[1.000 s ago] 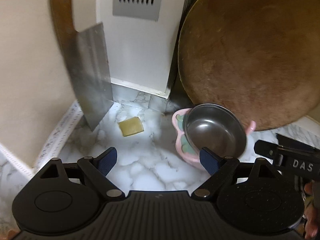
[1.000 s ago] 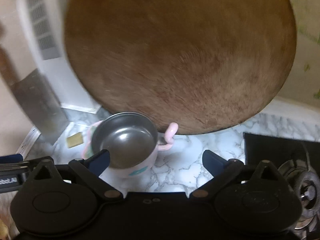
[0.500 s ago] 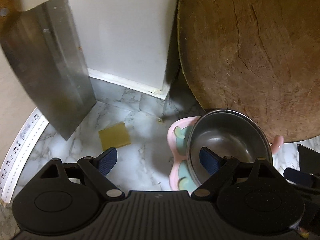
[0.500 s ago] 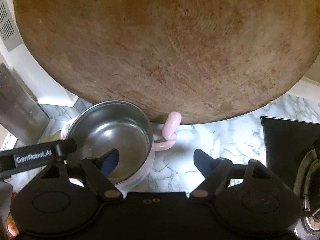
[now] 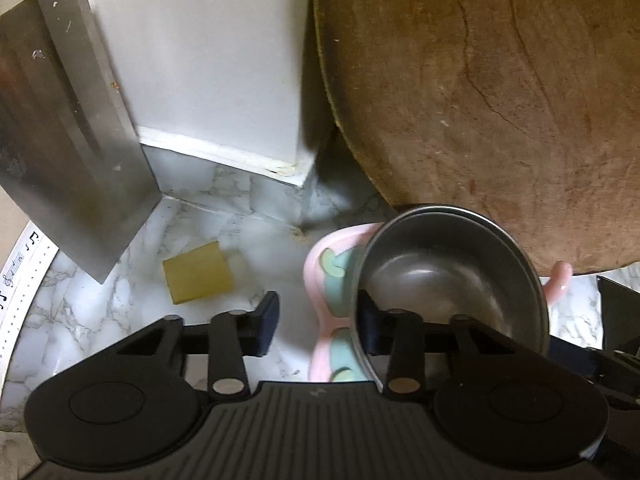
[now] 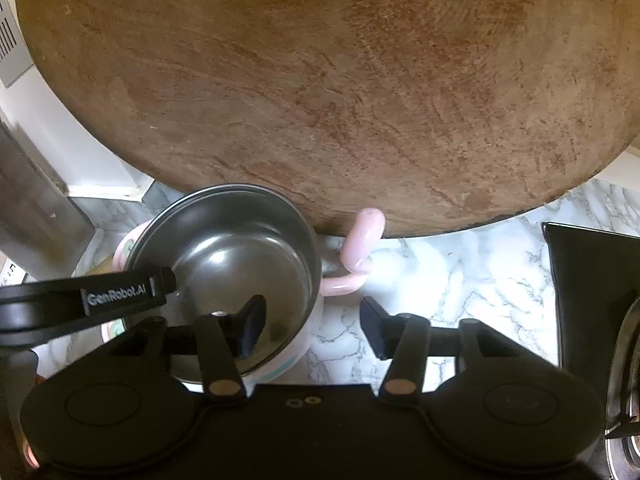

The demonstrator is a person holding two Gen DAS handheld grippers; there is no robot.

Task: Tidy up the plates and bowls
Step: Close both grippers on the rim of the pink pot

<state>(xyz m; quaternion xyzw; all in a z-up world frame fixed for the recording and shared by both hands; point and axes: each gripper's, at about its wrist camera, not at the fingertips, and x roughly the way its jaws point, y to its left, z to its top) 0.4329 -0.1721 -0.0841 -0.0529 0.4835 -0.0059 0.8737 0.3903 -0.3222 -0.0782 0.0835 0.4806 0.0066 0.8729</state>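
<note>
A pink bowl (image 5: 326,276) with green marks, a curled pink handle (image 6: 360,248) and a steel inner bowl (image 5: 448,276) stands on the marble counter (image 5: 208,336). My left gripper (image 5: 318,326) straddles its left wall, right finger inside the steel bowl, left finger outside; the jaws are half closed, with a gap still showing beside the wall. My right gripper (image 6: 314,326) straddles the right wall (image 6: 312,320), left finger inside the steel bowl (image 6: 240,264), right finger outside. Its jaws are also partly closed, not pressing.
A big round wooden board (image 6: 320,80) leans on the wall right behind the bowl. A steel cleaver blade (image 5: 64,140) leans at the left. A yellow square pad (image 5: 198,278) lies on the counter. A black stove (image 6: 592,288) sits at the right.
Both grippers moved forward onto the bowl, and both jaws narrowed, each now straddling a side of the bowl's rim. The bowl has stayed in place.
</note>
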